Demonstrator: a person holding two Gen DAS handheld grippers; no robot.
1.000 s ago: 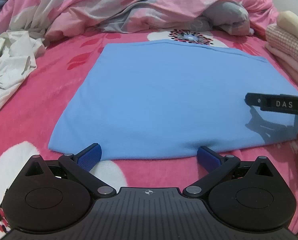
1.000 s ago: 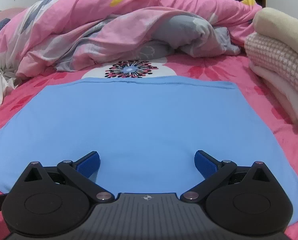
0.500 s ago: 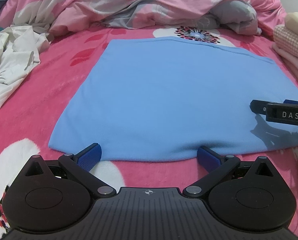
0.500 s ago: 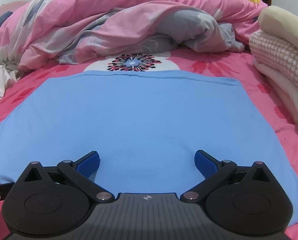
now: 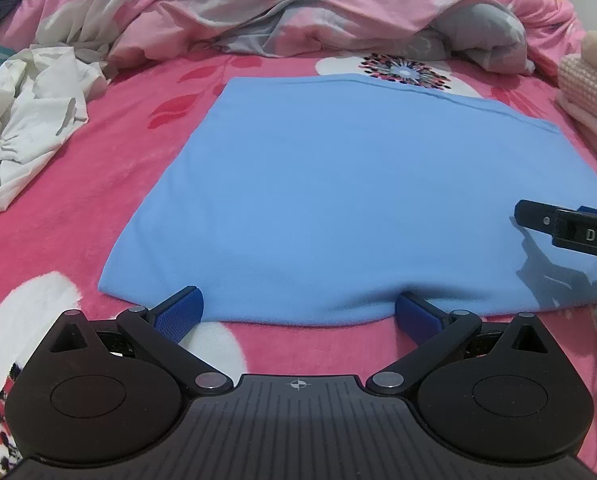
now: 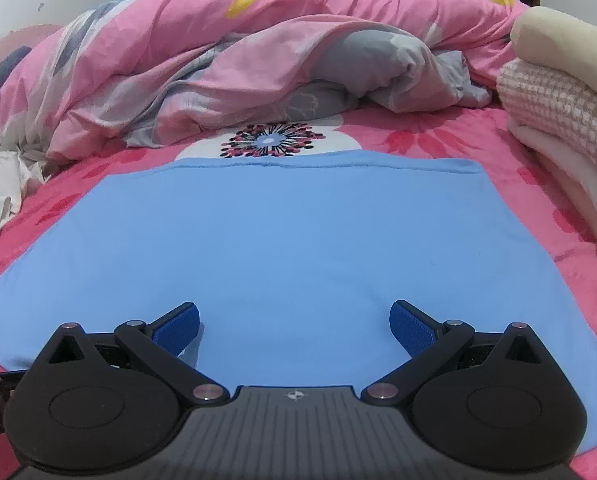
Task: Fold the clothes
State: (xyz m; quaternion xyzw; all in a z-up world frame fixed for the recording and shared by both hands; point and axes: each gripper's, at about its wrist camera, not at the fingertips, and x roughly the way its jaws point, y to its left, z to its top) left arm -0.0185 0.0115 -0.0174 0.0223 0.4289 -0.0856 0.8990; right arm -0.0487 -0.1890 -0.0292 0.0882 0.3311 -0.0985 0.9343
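Blue garment (image 5: pixel 338 200) lies flat mid-bed on pink floral bedsheet (image 5: pixel 78 208), smooth, near edge toward grippers. Left gripper (image 5: pixel 298 312) spread wide at garment's near edge — fingers empty. Right gripper (image 6: pixel 294 320) spread wide above garment's near right part, gripping nothing. Crumpled white cloth (image 5: pixel 30 120) at bed's left edge; folded stack (image 6: pixel 566 120) at right edge; rumpled duvet (image 6: pixel 258 60) along far edge.

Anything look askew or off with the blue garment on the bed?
Nothing stands out. The flat blue fabric garment lies smooth and square on the pink floral bedsheet. The crumpled white cloth sits apart on the left, untouched.
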